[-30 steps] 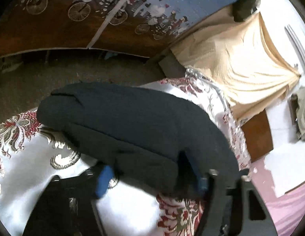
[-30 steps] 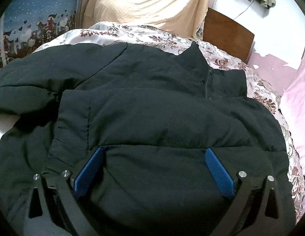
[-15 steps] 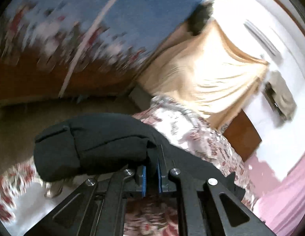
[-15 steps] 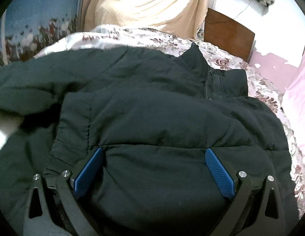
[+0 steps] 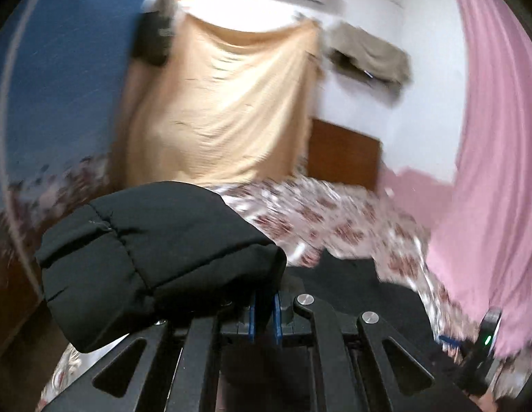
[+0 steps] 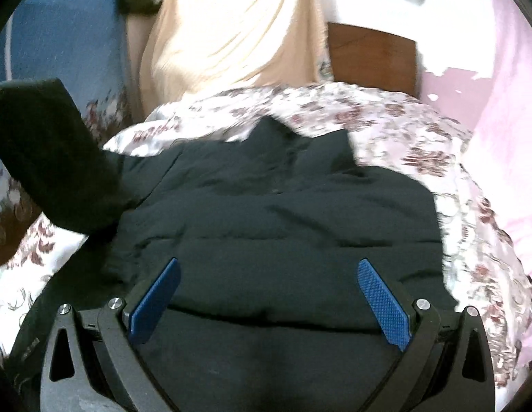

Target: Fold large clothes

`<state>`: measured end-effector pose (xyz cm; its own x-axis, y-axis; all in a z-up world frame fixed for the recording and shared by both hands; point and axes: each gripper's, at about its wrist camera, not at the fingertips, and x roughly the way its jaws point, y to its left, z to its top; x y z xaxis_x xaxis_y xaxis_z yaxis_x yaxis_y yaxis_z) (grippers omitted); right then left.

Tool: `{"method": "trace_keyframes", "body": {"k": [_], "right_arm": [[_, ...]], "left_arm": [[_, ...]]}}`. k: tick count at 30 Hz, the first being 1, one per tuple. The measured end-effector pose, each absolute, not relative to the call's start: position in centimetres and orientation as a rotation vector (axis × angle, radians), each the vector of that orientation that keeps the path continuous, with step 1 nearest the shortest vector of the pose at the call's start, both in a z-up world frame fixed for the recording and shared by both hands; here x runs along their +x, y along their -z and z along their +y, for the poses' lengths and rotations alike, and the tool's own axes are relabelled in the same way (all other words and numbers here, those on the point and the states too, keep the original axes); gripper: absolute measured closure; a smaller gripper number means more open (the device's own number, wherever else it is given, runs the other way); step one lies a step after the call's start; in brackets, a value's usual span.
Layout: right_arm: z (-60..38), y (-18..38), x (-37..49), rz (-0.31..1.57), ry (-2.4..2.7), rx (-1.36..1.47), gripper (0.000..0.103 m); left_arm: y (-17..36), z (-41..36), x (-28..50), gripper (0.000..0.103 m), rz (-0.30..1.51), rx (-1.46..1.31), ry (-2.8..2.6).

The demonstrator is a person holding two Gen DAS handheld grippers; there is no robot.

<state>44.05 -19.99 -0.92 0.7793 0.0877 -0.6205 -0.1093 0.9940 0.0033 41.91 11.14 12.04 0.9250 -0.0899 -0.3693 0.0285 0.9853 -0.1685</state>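
Observation:
A black padded jacket lies spread on the flowered bedspread, collar toward the headboard. My left gripper is shut on the jacket's sleeve and holds it lifted above the bed; the sleeve also shows raised at the left of the right wrist view. My right gripper is open, its blue pads spread wide over the jacket's lower body, holding nothing.
A beige cloth hangs behind the bed beside a brown headboard. A pink curtain hangs on the right. A blue patterned hanging is on the left. My right gripper's body shows at the lower right of the left wrist view.
My left gripper closed on the sleeve and lifted it up and toward the jacket's body. The right gripper stayed open over the jacket, tilting up slightly.

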Motion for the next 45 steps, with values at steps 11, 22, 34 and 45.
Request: {"method": "trace_keyframes", "body": {"k": [11,22,34,45], "right_arm": [[-35.1,3.0,42.4,0.539,-0.029,0.468,0.002],[-39.3,8.6,43.1,0.560,-0.103,0.671,0.002],[-36.9,12.7,46.6,0.709,-0.331,0.788,0.001],[-32.6,13.0,47.4,0.885,-0.398,0.738,0.006]], "left_arm": [[-6.6,-8.0,45.8,0.095,0.590,0.157,0.357],[3.5,-14.5,45.2,0.090,0.779,0.276,0.504],[5.7,-11.9,44.0,0.089,0.860,0.118,0.618],[6.6,-12.0,42.7,0.089,0.856,0.200,0.589]]}}
